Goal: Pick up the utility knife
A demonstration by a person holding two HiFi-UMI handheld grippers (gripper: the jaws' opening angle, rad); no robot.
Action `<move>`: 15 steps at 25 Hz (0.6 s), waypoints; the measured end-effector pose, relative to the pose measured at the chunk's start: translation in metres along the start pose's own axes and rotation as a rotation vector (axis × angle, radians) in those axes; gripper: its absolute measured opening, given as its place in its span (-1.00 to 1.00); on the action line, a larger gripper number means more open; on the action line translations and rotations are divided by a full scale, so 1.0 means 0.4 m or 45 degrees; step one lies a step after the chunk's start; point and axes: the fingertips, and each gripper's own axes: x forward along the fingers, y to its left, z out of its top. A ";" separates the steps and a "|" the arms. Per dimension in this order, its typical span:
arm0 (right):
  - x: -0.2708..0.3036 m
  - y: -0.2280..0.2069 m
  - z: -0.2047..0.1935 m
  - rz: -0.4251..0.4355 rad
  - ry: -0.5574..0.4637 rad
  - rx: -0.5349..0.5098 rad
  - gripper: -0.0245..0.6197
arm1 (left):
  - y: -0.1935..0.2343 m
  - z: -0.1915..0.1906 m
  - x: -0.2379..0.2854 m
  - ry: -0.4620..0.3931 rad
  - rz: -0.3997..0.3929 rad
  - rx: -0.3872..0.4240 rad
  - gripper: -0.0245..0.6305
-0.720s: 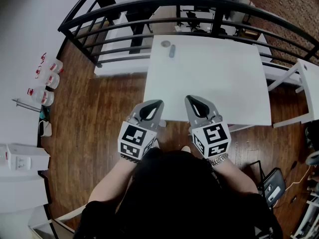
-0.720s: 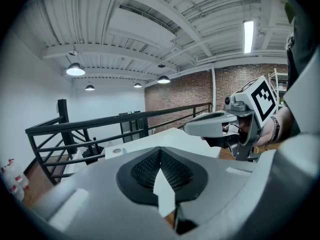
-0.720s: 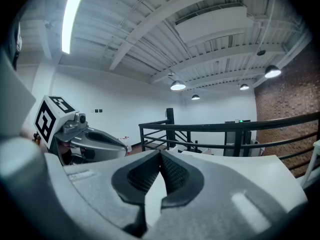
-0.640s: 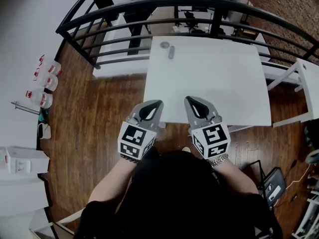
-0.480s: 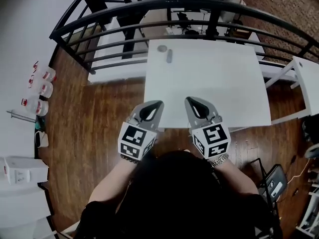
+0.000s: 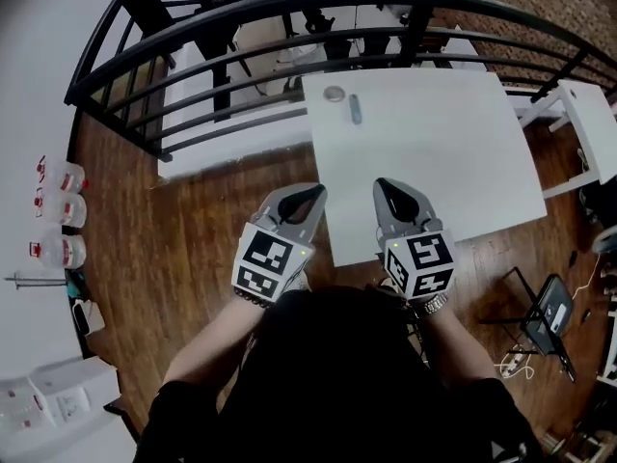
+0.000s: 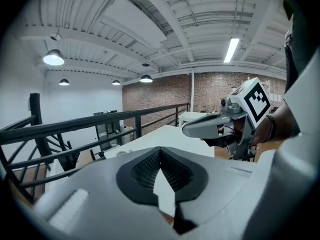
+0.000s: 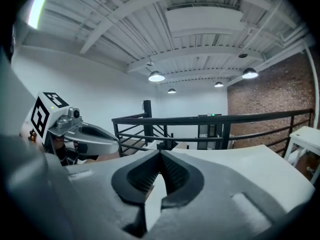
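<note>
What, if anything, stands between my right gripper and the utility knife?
Nothing visible. Only bare white table lies between the right gripper and the utility knife near the far left corner. A small round object sits just beyond the knife, off the path.

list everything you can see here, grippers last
table: one, white, centre, in front of the person
utility knife: one, grey, far left part of the table top
round thing: one, grey, beside the knife near the table's far left corner; too small to identify
railing: one, black, curving behind the table
bottles: three, clear with red labels, on the floor at far left
floor: brown wood, all around
side table: one, white, right edge
left gripper: one, grey with black-and-white marker cube, at the table's near left edge, jaws shut, empty
right gripper: one, same colours, over the table's near edge, jaws shut, empty
</note>
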 end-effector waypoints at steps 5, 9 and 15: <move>0.021 0.000 -0.015 -0.107 0.067 0.017 -0.95 | 0.034 -0.002 0.032 -0.004 -0.125 -0.014 -0.87; 0.035 -0.061 -0.004 -0.126 0.082 0.012 -0.90 | 0.024 0.024 0.104 0.004 -0.165 -0.010 -0.87; 0.110 -0.117 -0.027 -0.085 0.091 0.090 -0.77 | 0.045 0.033 0.177 0.066 -0.167 0.067 -0.87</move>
